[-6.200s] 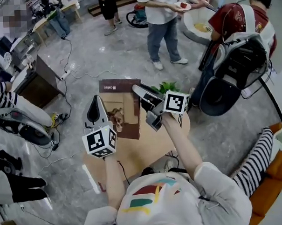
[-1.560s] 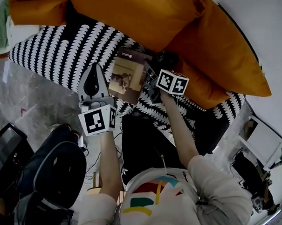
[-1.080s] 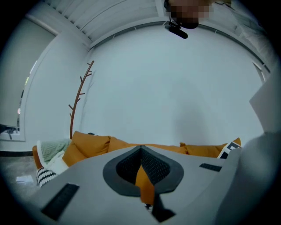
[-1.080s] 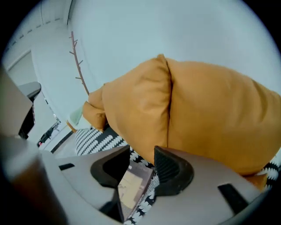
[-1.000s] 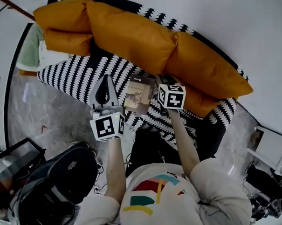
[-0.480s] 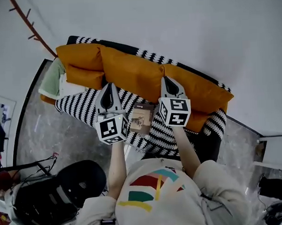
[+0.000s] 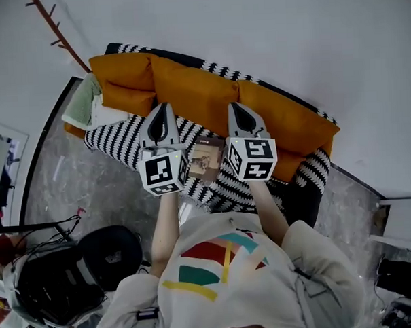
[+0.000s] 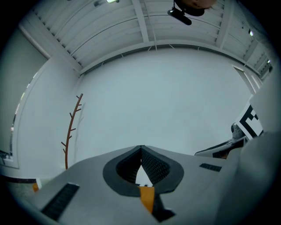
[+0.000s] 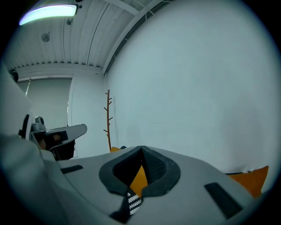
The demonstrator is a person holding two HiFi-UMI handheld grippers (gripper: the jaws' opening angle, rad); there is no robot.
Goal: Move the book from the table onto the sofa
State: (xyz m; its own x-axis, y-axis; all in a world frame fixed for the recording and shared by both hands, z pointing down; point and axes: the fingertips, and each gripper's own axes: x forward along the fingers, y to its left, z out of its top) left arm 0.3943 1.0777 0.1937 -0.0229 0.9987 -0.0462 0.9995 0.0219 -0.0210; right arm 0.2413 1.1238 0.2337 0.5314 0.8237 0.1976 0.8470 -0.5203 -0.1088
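The book was down on the sofa, lying flat on the black-and-white striped seat just in front of the orange back cushions. A second before, the right gripper had been low at the book's edge. Now it had let go and come up, and its jaws were clenched together with nothing between them, only cushion and seat pattern showing past the pads. The left gripper had risen alongside it, its jaws likewise pressed tip to tip and empty. Both pointed roughly level at the bare white wall behind the sofa, well clear of the book, which showed between the two marker cubes from above. No table was anywhere in sight. To my eye the job was as good as finished: the book rested on its own, untouched by either tool, and nothing about how it lay suggested it would slide off the seat.
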